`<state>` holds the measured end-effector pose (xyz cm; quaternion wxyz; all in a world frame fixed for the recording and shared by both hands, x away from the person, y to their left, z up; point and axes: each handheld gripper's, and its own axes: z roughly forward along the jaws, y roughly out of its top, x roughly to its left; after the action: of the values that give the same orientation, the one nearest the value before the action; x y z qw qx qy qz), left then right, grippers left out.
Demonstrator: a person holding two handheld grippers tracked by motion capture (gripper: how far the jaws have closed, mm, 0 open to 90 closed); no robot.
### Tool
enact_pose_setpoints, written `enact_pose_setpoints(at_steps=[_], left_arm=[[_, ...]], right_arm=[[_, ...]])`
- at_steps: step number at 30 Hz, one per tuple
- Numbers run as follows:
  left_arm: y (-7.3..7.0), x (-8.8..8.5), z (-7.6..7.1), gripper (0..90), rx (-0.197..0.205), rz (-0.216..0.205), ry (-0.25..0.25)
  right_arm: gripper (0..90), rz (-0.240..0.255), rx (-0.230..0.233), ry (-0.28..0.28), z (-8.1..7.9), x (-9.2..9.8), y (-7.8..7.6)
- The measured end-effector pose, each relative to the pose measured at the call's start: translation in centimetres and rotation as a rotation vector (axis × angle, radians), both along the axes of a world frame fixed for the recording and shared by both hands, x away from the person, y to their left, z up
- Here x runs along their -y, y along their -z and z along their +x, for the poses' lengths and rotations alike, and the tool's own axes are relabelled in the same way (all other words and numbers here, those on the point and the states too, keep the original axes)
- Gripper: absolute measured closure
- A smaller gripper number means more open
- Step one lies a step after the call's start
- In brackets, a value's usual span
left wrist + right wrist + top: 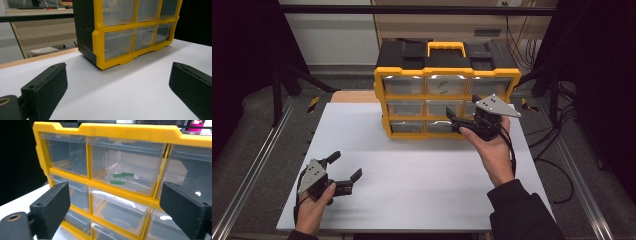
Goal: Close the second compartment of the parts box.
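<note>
Drawer cabinet point(447, 97), yellow-framed with a black top and a yellow carry handle point(446, 48), stands at the upper centre of the high view, on the far edge of the white table point(412, 175). It holds three rows of three clear plastic drawers. In the right gripper view, the top middle drawer point(125, 167) occupies the centre of the frame and contains three small green pieces point(121, 178) lying on its floor.

Right gripper point(459, 122) sits at centre right of the high view, held in the person's right hand point(489, 147), level with the cabinet's lower right drawers and just in front of them. Its jaws are spread wide, with nothing between the pads; in the right gripper view they rise at the lower left and lower right corners, framing the drawer fronts.

Left gripper point(344, 170) is at the lower left of the high view, in the left hand point(314, 205), low over the table and well apart from the cabinet. Its jaws are likewise spread, with bare table surface between them.
</note>
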<state>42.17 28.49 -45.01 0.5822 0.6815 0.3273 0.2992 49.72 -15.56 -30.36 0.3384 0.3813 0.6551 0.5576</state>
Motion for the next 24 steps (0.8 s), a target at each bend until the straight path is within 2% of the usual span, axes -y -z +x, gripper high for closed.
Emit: enact_pose_setpoints(at_steps=[2, 10, 15, 24], left_arm=[[0.0, 0.0, 0.0, 1.5, -0.001, 0.001, -0.001], [0.0, -0.1, -0.1, 1.5, 0.0, 0.003, -0.007], [0.0, 0.0, -0.1, 1.5, 0.0, 0.008, -0.003], [0.0, -0.1, -0.2, 1.5, 0.002, 0.007, -0.005]], right_arm=[[8.7, 0.012, 0.009, -0.005, -0.4, 0.3, 0.1], [5.7, -0.012, 0.022, -0.018, -1.4, 0.9, 0.4], [5.3, -0.043, 0.029, -0.03, -2.3, 1.0, 0.6], [4.7, -0.038, 0.031, -0.023, -3.5, 2.0, 1.2]])
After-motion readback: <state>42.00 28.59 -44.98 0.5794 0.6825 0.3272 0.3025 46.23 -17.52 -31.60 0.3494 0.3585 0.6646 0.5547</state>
